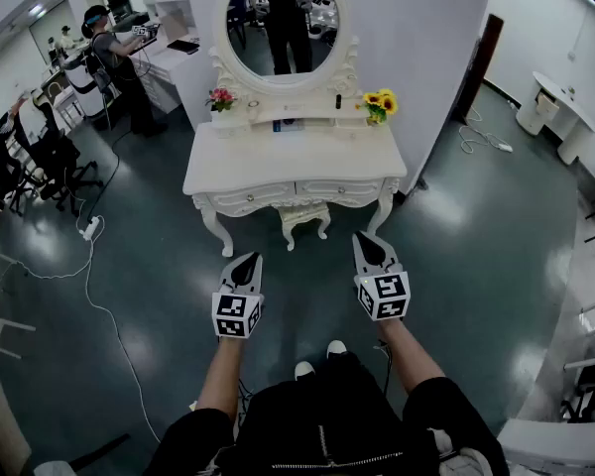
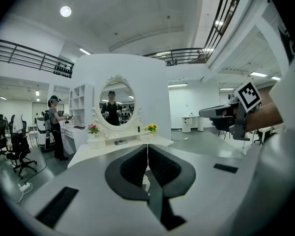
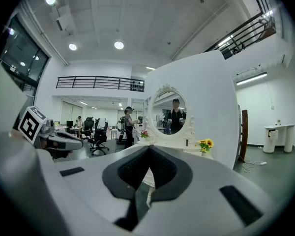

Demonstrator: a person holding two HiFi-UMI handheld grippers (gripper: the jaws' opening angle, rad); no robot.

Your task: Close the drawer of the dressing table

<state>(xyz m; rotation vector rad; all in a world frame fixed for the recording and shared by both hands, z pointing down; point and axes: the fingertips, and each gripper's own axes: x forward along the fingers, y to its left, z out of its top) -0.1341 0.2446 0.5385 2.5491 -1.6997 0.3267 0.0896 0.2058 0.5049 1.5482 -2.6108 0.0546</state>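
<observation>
The white dressing table (image 1: pixel 294 157) stands ahead of me against a white partition, with an oval mirror (image 1: pixel 284 23), pink flowers (image 1: pixel 219 98) and sunflowers (image 1: pixel 380 102) on it. Its two drawer fronts (image 1: pixel 294 194) run along the front edge; I cannot tell whether either one stands out. A small stool (image 1: pixel 304 216) sits beneath. My left gripper (image 1: pixel 246 263) and right gripper (image 1: pixel 368 243) hover side by side short of the table, both pointing at it, touching nothing. Both are shut and empty, as the left gripper (image 2: pixel 147 150) and right gripper (image 3: pixel 148 152) show in their own views.
To the left, people stand and sit among office chairs (image 1: pixel 55 162) and desks. A cable with a power strip (image 1: pixel 89 228) trails over the floor at left. A round white table (image 1: pixel 560 107) and a dark door (image 1: pixel 481 62) are at the right.
</observation>
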